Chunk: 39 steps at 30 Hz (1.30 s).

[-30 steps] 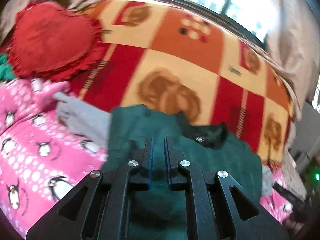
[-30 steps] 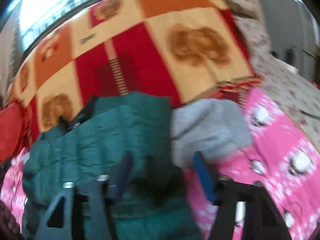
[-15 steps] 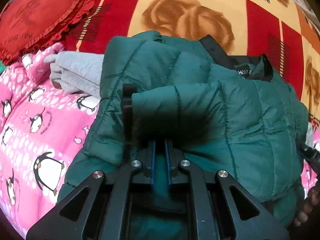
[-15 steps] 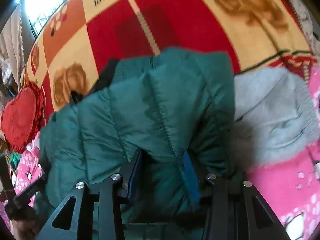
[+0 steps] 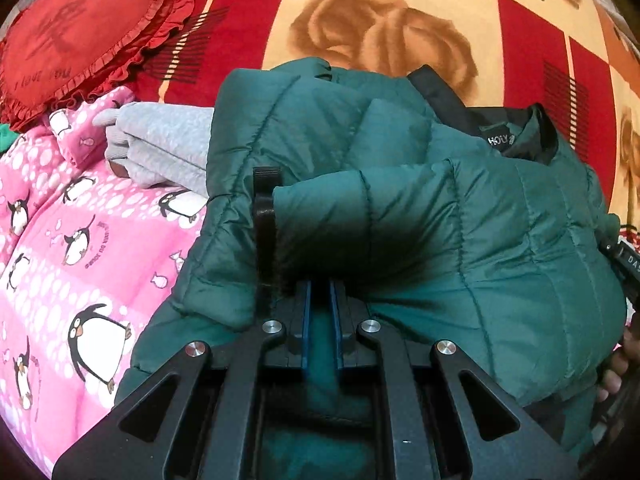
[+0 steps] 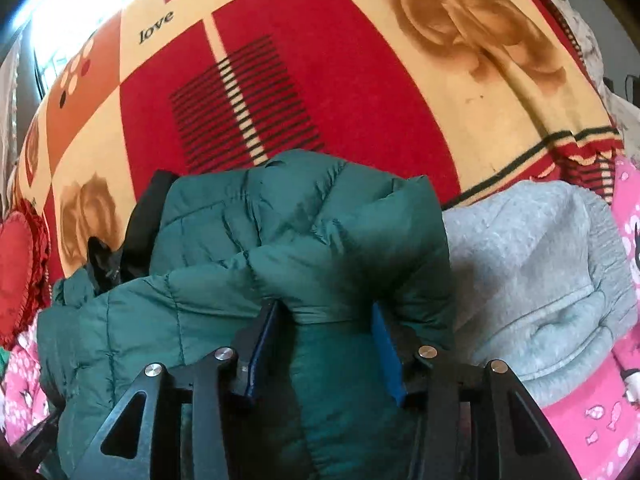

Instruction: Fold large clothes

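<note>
A dark green quilted puffer jacket (image 5: 460, 216) lies bunched on the bed, its black collar (image 5: 504, 136) at the far side. My left gripper (image 5: 320, 312) is shut on a fold of the jacket near its front edge. In the right wrist view the same jacket (image 6: 240, 248) fills the middle. My right gripper (image 6: 326, 344) has its jaws apart around a thick green fold of the jacket, its blue pads (image 6: 384, 344) touching the sides of that fold.
A grey knitted garment (image 5: 160, 148) lies beside the jacket, and it also shows in the right wrist view (image 6: 532, 280). Under them is a pink penguin-print blanket (image 5: 80, 248). Behind is a red and cream rose blanket (image 6: 320, 80). A red heart cushion (image 5: 72, 36) sits at far left.
Both grippers have dropped down and moved in onto the jacket. The left gripper has closed on a fold. The right gripper's jaws have narrowed around another fold.
</note>
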Each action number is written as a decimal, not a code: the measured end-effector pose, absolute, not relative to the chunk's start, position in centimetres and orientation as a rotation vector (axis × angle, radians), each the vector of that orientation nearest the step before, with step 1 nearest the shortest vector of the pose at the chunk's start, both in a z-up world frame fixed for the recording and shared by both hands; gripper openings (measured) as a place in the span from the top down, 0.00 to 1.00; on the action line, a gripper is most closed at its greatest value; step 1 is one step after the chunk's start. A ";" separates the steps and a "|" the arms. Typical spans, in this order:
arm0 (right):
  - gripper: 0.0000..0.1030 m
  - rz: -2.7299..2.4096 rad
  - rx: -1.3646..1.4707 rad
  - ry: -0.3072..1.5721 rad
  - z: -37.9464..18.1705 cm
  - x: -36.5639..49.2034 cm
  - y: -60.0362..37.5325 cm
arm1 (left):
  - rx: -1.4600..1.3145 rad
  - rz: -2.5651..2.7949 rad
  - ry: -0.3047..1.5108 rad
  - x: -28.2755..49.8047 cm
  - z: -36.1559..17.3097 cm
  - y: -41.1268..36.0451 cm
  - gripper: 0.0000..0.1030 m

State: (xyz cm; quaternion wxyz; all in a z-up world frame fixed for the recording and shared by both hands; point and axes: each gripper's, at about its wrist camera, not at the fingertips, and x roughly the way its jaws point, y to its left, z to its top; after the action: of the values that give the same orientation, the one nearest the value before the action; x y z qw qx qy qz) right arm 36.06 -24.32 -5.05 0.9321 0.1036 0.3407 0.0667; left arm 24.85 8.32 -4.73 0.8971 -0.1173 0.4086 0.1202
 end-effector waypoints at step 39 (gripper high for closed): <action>0.26 0.313 -0.073 0.741 -1.9 23.5 -17.9 | -0.434 0.174 0.754 22.0 -2.0 10.3 0.92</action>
State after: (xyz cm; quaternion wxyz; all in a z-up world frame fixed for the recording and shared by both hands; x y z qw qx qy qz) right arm 23.52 -17.86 -1.89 0.9196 -0.0355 0.3605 0.1522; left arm 21.99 10.29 -2.03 0.9033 -0.2098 0.3646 0.0843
